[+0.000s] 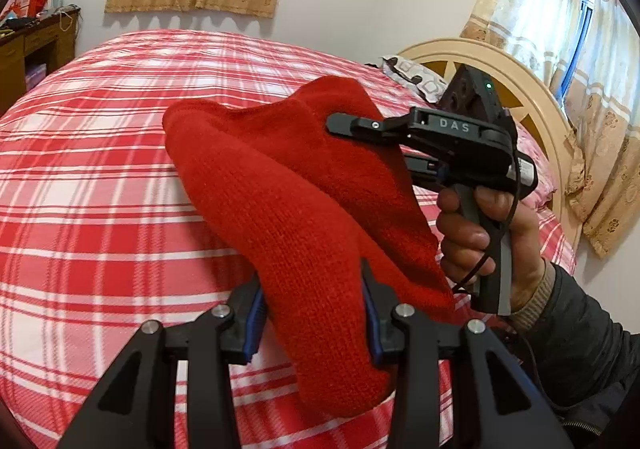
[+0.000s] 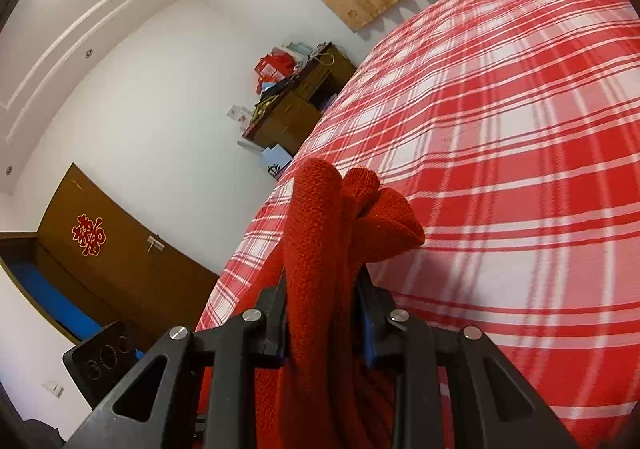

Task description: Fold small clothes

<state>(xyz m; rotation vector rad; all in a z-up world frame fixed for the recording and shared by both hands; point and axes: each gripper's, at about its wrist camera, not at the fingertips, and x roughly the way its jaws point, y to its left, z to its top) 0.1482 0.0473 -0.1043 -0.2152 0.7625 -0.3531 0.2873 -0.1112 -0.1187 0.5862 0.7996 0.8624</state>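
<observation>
A red knitted woollen garment [image 1: 304, 209] hangs in the air above the bed with the red-and-white checked cover [image 1: 100, 169], stretched between both tools. The left gripper [image 1: 312, 313] has its jaws clamped on the lower bunched part, cloth filling the gap. The right gripper [image 1: 360, 137], held in the person's right hand [image 1: 480, 233], pinches the upper edge; in its own view the folds [image 2: 320, 241] stand squeezed between its jaws.

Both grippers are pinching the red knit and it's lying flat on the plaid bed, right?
Not quite. The left gripper and right gripper are both shut on the red knit, but it is not lying flat: the left wrist view shows it held up above the plaid bed, draped between the two grippers.
</observation>
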